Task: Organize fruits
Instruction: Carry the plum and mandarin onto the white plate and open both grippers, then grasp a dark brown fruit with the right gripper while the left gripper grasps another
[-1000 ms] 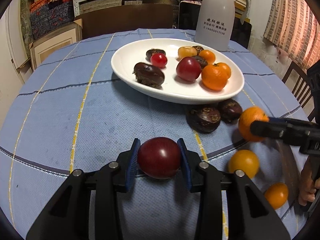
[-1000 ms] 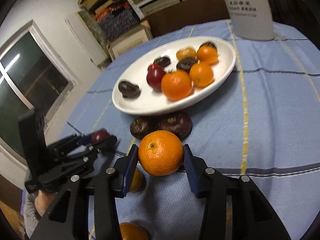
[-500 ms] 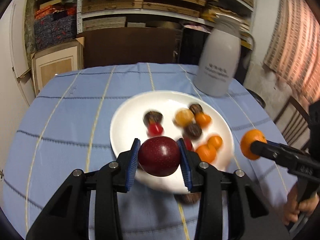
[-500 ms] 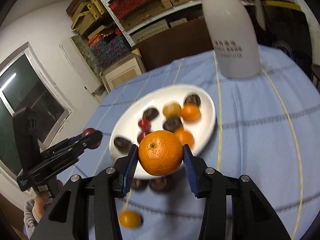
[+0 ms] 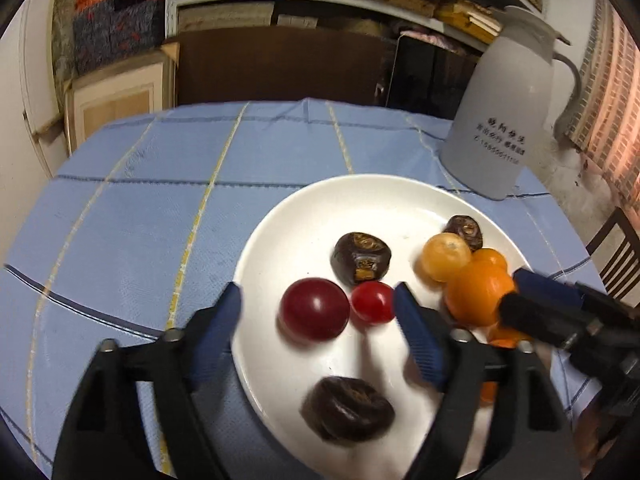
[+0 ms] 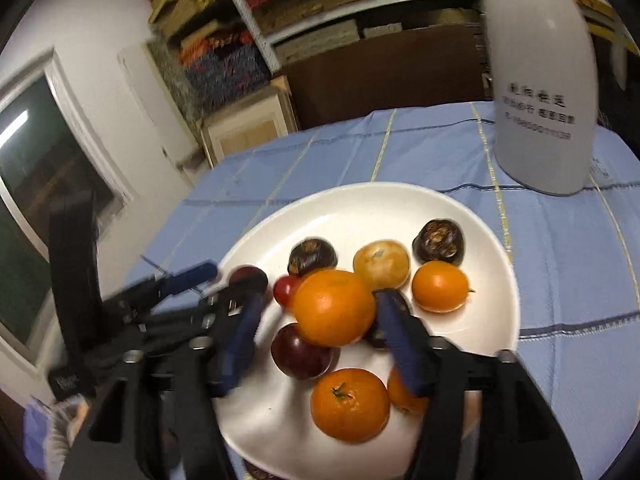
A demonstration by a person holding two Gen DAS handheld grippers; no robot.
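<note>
A white oval plate (image 5: 280, 224) (image 6: 492, 240) on the blue cloth holds several fruits. My left gripper (image 5: 318, 320) is open above the plate's left side; the dark red plum (image 5: 314, 314) lies loose between its fingers, beside a small red tomato (image 5: 373, 302). My right gripper (image 6: 320, 320) is open over the plate's middle; the orange (image 6: 334, 307) sits between its spread fingers, on other fruit. Dark brown fruits (image 5: 361, 258) (image 5: 347, 408), a yellow fruit (image 5: 446, 257) and smaller oranges (image 6: 440, 286) (image 6: 350, 404) also lie on the plate.
A tall white thermos jug (image 5: 504, 104) (image 6: 538, 80) stands behind the plate at right. The round table's blue checked cloth (image 5: 140, 208) stretches left. Shelves and a framed board stand behind. A chair (image 5: 616, 264) is at right.
Both grippers lifted their fruits from the cloth, carried them over the plate and opened. The plum and the orange now lie on the plate.
</note>
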